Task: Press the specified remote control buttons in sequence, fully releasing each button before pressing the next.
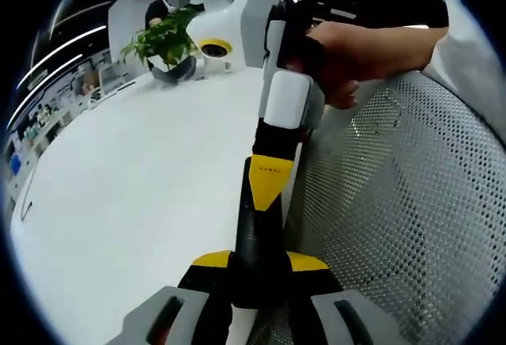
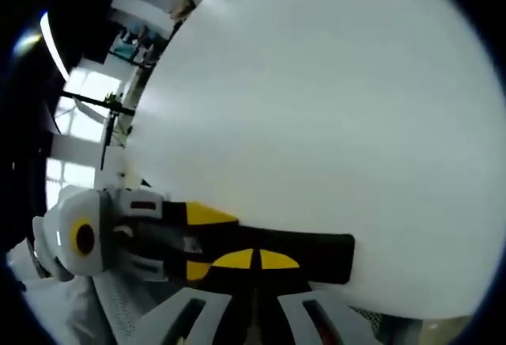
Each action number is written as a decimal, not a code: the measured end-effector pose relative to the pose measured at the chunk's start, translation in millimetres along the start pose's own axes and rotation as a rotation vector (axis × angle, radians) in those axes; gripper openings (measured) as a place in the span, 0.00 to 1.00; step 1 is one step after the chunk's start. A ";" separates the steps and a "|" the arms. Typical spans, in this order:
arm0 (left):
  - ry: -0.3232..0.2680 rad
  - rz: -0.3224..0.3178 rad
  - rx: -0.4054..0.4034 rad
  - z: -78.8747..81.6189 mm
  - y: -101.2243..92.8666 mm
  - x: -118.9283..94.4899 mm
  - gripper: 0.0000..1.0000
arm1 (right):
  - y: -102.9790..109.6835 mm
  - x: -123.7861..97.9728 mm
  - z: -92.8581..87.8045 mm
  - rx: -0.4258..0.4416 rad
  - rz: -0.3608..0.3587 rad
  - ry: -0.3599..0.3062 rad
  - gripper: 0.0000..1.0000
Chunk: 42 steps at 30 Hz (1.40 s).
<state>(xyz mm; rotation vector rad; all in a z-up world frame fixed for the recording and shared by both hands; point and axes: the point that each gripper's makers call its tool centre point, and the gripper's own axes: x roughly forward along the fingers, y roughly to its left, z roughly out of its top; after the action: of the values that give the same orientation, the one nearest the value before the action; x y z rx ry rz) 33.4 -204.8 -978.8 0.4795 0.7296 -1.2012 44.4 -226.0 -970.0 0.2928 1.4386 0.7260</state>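
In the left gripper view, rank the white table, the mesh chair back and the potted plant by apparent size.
1. white table and mesh chair back: each covers a similar share, so unranked.
2. potted plant: far smaller, though it stands farthest from the camera.

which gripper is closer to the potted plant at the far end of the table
Right. The right gripper stretches up the table, its white body reaching toward the potted plant. The left gripper sits at the near edge, across the table from the plant.
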 end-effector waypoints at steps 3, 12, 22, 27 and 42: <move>0.000 0.000 0.000 0.2 0.0 0.0 0.24 | 0.0 -0.1 0.2 0.007 0.001 -0.004 0.00; 0.001 -0.001 0.004 0.4 -0.1 0.0 0.24 | -0.4 0.8 2.7 0.100 0.029 -0.005 0.00; 0.000 -0.001 0.004 0.6 0.4 0.1 0.24 | -2.5 0.2 3.0 0.095 0.027 -0.014 0.00; 0.000 -0.001 0.002 0.6 0.5 0.1 0.24 | -0.8 0.2 3.7 0.099 0.043 -0.008 0.00; 0.009 -0.002 0.004 0.4 0.8 0.1 0.24 | 0.1 -5.4 0.4 0.053 0.017 0.000 0.00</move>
<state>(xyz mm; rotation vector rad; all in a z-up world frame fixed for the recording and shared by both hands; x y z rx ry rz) 34.3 -204.9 -978.6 0.4877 0.7354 -1.2034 44.9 -229.2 -965.6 0.3462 1.4587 0.7025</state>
